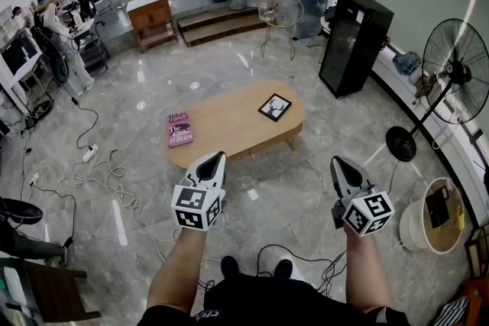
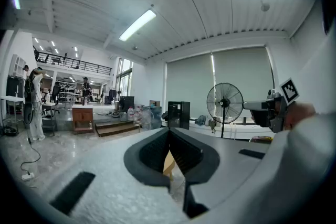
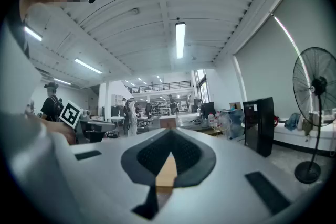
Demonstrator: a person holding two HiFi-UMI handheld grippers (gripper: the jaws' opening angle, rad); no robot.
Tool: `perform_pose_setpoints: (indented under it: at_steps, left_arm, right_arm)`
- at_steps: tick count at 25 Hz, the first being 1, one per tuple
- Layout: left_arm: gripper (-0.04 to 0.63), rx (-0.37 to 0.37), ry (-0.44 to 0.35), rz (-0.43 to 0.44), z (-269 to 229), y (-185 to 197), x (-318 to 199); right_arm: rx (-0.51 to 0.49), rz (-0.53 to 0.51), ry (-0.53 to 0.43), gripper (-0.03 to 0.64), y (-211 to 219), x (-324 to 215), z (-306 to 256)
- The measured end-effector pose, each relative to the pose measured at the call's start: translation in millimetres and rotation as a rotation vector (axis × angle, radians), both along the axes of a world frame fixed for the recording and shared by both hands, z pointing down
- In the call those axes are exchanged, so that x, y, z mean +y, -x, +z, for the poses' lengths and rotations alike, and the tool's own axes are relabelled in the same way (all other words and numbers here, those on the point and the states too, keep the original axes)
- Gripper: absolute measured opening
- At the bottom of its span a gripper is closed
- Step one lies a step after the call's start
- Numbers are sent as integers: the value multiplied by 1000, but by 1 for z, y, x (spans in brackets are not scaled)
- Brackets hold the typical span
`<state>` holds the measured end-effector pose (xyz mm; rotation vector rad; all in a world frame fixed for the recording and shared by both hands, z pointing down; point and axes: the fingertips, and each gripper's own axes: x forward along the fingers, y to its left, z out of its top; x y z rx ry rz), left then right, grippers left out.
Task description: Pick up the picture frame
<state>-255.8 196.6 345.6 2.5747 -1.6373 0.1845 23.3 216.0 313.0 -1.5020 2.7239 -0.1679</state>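
The picture frame [image 1: 274,107] is small and black with a pale print, and it lies flat near the right end of an oval wooden coffee table [image 1: 229,122]. Both grippers hang in the air on the near side of the table, well short of the frame and pointing level at it. My left gripper [image 1: 218,157] is shut and holds nothing. The right gripper [image 1: 337,162] also has its jaws together and empty. In the left gripper view the closed jaw tips [image 2: 169,132] show only a sliver of the wooden table behind them. The right gripper view shows the same past its tips [image 3: 170,135].
A pink book [image 1: 179,128] lies on the table's left end. A black cabinet [image 1: 354,42] and a standing fan [image 1: 452,72] are at the right. Cables [image 1: 99,179] trail over the marble floor at the left. A white tub [image 1: 428,227] sits near right. People stand far back left.
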Motion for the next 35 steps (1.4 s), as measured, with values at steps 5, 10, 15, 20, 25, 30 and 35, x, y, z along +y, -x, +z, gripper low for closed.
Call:
perform_pose_setpoints:
  at_steps: [5, 10, 15, 20, 25, 30, 35]
  left_arm:
    - [9, -14, -3, 22, 3, -14, 1]
    - [9, -16, 16, 32, 12, -30, 4]
    - [9, -8, 57, 8, 30, -45, 5]
    - [9, -32, 67, -19, 37, -74, 3]
    - [9, -40, 67, -12, 32, -114, 6]
    - [9, -64, 66, 5, 28, -143, 12]
    - [9, -64, 55, 11, 25, -152, 12]
  right_arm:
    - [-11, 8, 5, 3, -13, -1, 6]
    - [-14, 10, 9, 2, -26, -2, 14]
    - [-44, 28, 38, 3, -53, 0, 33]
    - [-82, 53, 60, 3, -98, 4, 44]
    - [-125, 74, 82, 5, -141, 8, 53]
    - [-154, 44, 95, 5, -160, 13, 56]
    - [-160, 17, 104, 5, -163, 17, 59]
